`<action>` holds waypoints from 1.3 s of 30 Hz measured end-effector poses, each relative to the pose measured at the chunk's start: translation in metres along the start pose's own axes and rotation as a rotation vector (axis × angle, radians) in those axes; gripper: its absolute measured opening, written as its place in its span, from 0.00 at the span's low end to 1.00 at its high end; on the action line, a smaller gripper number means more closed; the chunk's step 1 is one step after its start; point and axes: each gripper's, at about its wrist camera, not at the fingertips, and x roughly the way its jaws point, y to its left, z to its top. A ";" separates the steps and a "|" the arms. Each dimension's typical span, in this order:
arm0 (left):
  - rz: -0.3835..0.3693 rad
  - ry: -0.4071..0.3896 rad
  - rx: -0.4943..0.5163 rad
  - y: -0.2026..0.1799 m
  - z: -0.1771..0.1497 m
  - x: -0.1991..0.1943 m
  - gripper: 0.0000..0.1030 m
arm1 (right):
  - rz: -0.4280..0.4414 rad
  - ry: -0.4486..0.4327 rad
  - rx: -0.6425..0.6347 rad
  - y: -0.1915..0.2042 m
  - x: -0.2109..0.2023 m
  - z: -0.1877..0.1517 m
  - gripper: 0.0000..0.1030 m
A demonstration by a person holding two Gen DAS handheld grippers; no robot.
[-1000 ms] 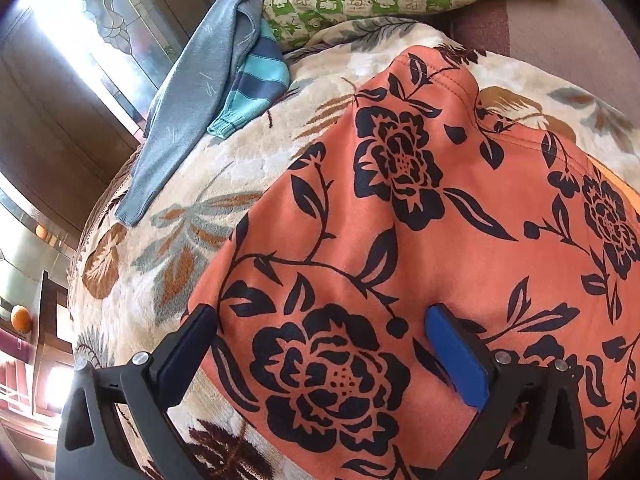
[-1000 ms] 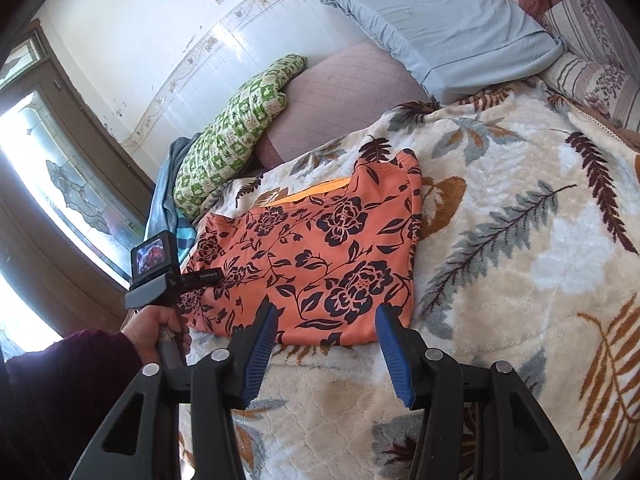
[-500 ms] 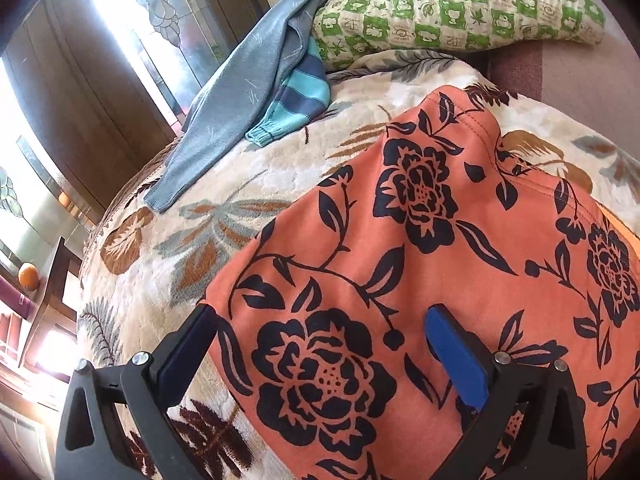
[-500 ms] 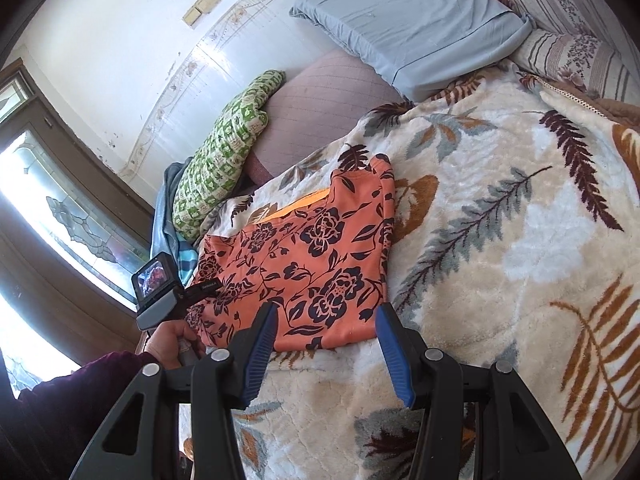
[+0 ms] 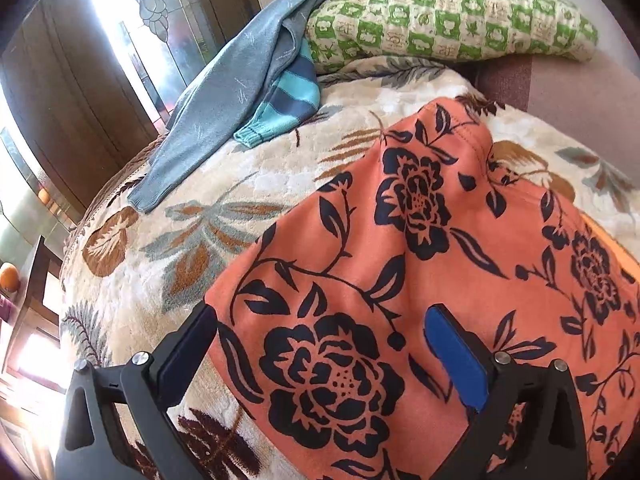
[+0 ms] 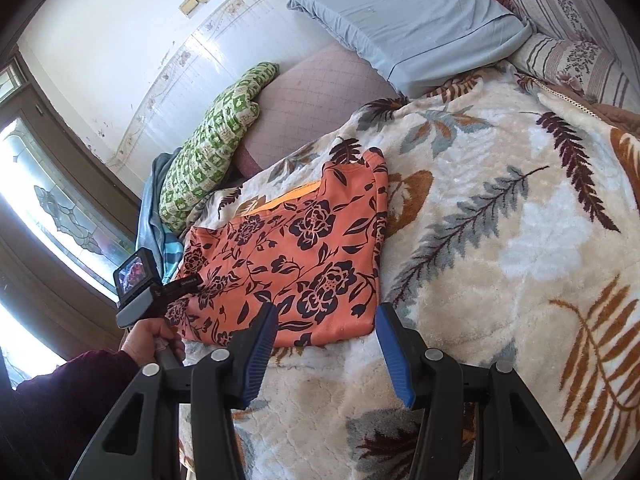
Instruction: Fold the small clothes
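Orange garment with black flower print [image 5: 420,272] lies flat on a cream leaf-patterned fleece blanket [image 6: 500,240], just ahead of the right gripper [image 6: 326,338] and under the left gripper [image 5: 320,344], both with jaws apart, gripping nothing.

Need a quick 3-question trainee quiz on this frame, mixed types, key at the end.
1. True or false: the right gripper has its fingers closed on the orange floral garment.
2. Which lies against the green patterned pillow? A) grey-blue sweater B) blue pillow C) a towel
3. Fill in: the left gripper hovers with open fingers over the garment's ____ corner area, as the right wrist view shows it.

Key: 1 false; 2 A; 3 near left
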 end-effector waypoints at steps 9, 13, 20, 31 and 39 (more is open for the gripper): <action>-0.198 -0.049 0.157 -0.039 -0.005 -0.024 1.00 | -0.020 0.025 -0.039 0.020 0.017 -0.003 0.53; -0.211 0.035 0.225 -0.053 -0.018 -0.002 1.00 | -0.027 0.031 -0.070 0.029 0.021 -0.007 0.53; -0.225 0.038 0.221 -0.056 -0.015 0.004 1.00 | -0.006 0.028 -0.044 0.023 0.021 -0.002 0.53; -0.291 -0.005 0.221 -0.076 -0.006 -0.033 1.00 | 0.070 0.024 -0.041 0.035 0.022 0.001 0.53; -0.290 0.066 0.263 -0.095 -0.031 -0.009 1.00 | 0.068 0.009 -0.019 0.024 0.012 0.002 0.53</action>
